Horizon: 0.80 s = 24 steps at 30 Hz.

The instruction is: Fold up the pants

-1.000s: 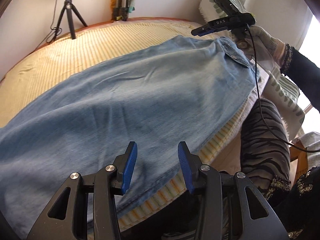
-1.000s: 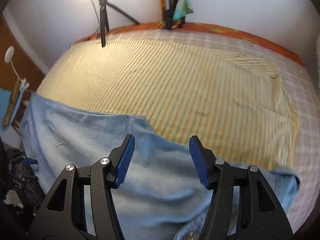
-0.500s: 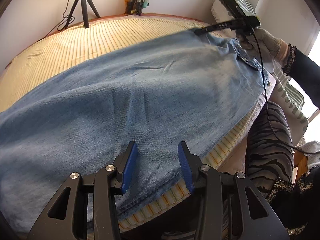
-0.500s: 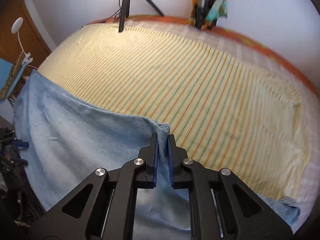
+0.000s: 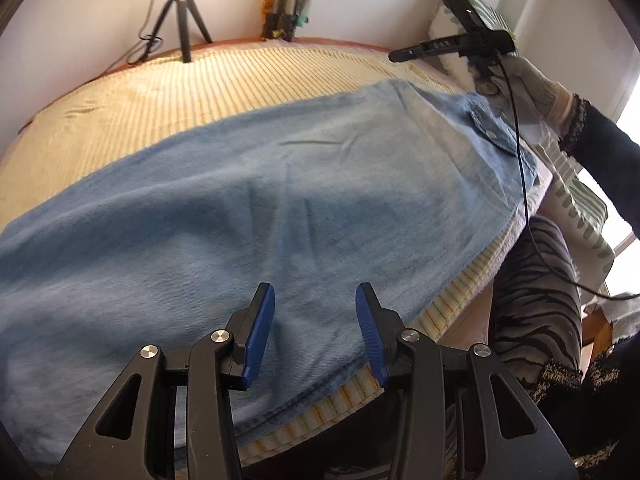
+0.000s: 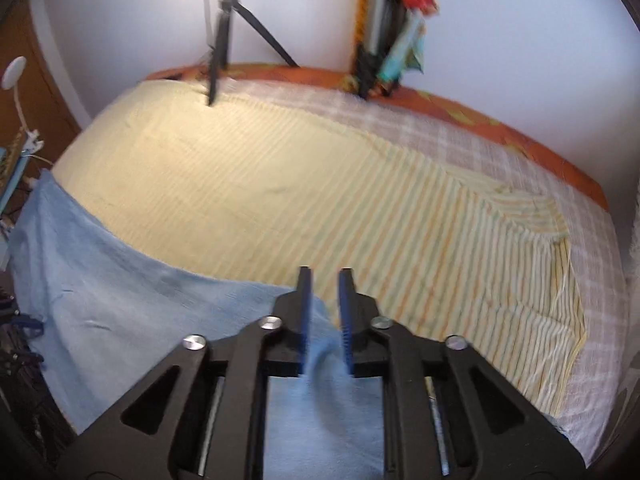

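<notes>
Light blue denim pants (image 5: 280,200) lie flat along the near side of a bed with a yellow striped sheet (image 5: 240,80). My left gripper (image 5: 315,312) is open and empty, hovering over the pants near the bed's near edge. In the left wrist view my right gripper (image 5: 448,44) is lifted above the waistband end of the pants. In the right wrist view the right gripper (image 6: 325,312) stands slightly parted, a small gap between the pads, with the far corner of the pants (image 6: 160,320) rising between the fingers.
A ring light on a tripod (image 5: 184,20) stands at the far side of the bed. A green patterned pillow (image 5: 576,184) lies right of the pants. A checked blanket (image 6: 520,160) covers the far right of the bed. My striped leg (image 5: 536,288) is against the bed's edge.
The right gripper shut on the far corner of the pants, then rose and drew back with its pads parting slightly. The left gripper stayed open over the near edge.
</notes>
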Each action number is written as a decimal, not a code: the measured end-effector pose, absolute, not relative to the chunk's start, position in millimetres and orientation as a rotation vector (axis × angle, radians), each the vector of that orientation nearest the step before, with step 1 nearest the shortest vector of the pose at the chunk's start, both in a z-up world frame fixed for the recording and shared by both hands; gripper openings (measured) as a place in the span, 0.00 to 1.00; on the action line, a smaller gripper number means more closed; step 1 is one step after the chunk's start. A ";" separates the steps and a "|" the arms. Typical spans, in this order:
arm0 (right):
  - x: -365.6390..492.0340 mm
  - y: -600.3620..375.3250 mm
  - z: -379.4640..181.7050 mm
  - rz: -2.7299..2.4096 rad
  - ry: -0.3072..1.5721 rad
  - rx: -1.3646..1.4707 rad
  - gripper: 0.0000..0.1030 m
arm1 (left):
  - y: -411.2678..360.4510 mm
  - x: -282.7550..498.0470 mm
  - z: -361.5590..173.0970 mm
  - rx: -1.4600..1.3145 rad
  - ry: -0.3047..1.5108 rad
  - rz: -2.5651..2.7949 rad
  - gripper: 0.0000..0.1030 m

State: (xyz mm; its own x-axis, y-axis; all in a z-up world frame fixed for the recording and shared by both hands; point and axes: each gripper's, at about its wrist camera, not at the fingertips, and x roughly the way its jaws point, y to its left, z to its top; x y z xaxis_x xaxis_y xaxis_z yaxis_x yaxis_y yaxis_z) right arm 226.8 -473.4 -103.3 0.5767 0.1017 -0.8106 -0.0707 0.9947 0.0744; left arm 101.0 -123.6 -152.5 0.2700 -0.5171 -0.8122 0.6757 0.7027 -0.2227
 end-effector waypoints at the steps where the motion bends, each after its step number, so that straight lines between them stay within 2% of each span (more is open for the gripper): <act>1: 227.3 -464.1 -98.9 0.141 0.939 0.037 0.38 | -116.4 103.5 -148.0 0.154 1.009 -0.796 0.39; 7: 237.8 -375.2 -95.6 0.388 0.924 -0.067 0.38 | -67.8 114.3 -136.0 0.079 0.982 -0.647 0.39; 14: 269.0 -265.7 -121.9 0.615 0.950 -0.159 0.38 | -8.6 119.0 -138.1 -0.008 0.999 -0.463 0.39; 24: 299.1 -199.8 -156.6 0.673 1.001 -0.281 0.38 | 32.6 117.9 -150.9 -0.079 1.021 -0.380 0.39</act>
